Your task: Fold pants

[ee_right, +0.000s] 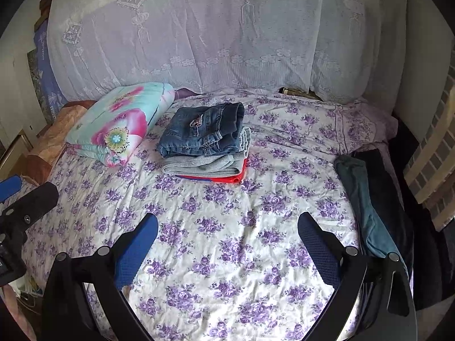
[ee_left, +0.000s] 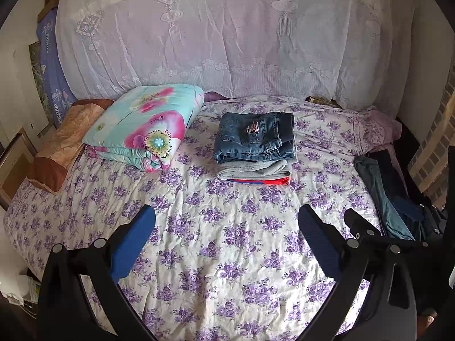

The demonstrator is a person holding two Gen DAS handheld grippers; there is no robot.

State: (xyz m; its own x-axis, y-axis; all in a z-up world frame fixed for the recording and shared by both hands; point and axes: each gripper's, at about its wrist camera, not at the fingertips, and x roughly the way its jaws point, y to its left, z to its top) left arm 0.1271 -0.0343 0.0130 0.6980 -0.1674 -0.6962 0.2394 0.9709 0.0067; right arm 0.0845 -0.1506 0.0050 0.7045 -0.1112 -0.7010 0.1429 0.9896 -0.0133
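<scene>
A stack of folded clothes lies mid-bed: blue jeans (ee_left: pixel 256 137) on top of grey pants (ee_left: pixel 253 170) and a red garment (ee_left: pixel 270 182). The jeans also show in the right wrist view (ee_right: pixel 203 130). Unfolded teal pants (ee_left: pixel 381 196) and dark pants (ee_left: pixel 398 182) lie at the bed's right edge, and the teal pants also show in the right wrist view (ee_right: pixel 366 207). My left gripper (ee_left: pixel 227 227) is open and empty above the bedsheet. My right gripper (ee_right: pixel 227 227) is open and empty, left of the teal pants.
A folded floral quilt (ee_left: pixel 145 130) and a brown pillow (ee_left: pixel 65 147) lie at the back left of the bed (ee_left: pixel 216 255). A lace-covered pile (ee_left: pixel 221 37) stands behind. A white slatted piece (ee_right: pixel 435 153) stands at the right edge.
</scene>
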